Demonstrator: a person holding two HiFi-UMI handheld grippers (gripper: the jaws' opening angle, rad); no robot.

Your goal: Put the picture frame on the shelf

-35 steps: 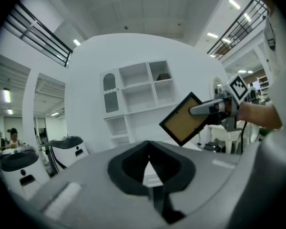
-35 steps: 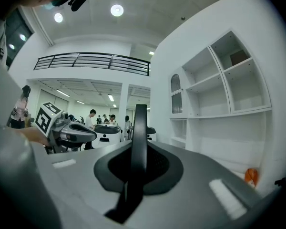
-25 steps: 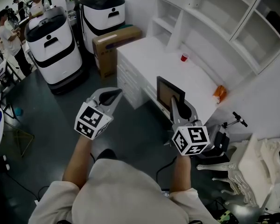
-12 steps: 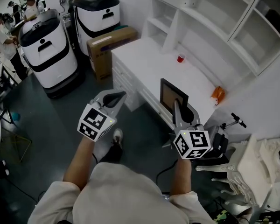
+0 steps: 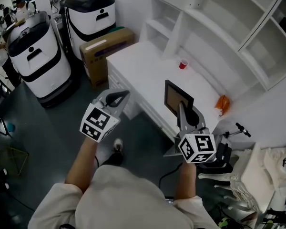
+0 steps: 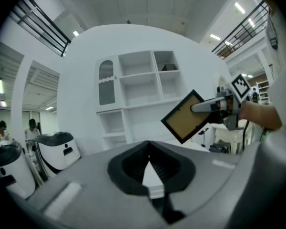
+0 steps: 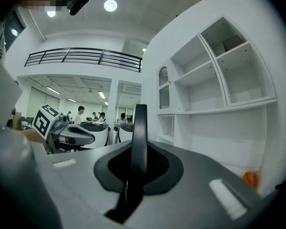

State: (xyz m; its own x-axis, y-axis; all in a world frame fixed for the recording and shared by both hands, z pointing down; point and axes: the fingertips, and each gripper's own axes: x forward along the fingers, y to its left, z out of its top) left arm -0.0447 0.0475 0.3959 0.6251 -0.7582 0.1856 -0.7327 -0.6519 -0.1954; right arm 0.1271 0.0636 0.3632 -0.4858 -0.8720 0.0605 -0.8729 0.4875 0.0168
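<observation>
The picture frame (image 5: 177, 99), black-edged with a brown back, stands upright in my right gripper (image 5: 182, 109), which is shut on its lower edge. It hangs over the front edge of the white counter (image 5: 148, 63). The white shelf unit (image 5: 219, 27) rises behind the counter. In the right gripper view the frame (image 7: 139, 137) shows edge-on between the jaws. My left gripper (image 5: 120, 95) hangs to the left over the dark floor, shut with nothing in it. From the left gripper view the frame (image 6: 187, 116) appears tilted, with the right gripper (image 6: 214, 106) clamped on it.
A red cup (image 5: 183, 64) and an orange object (image 5: 221, 104) sit on the counter. A cardboard box (image 5: 102, 49) and two white machines (image 5: 35, 56) stand to the left. A scooter (image 5: 238, 130) and an ornate white chair (image 5: 271, 166) are at the right. People stand far left.
The whole scene has slid left and down in the head view as the person moved nearer the counter. Both grippers hold their poses, the frame still gripped.
</observation>
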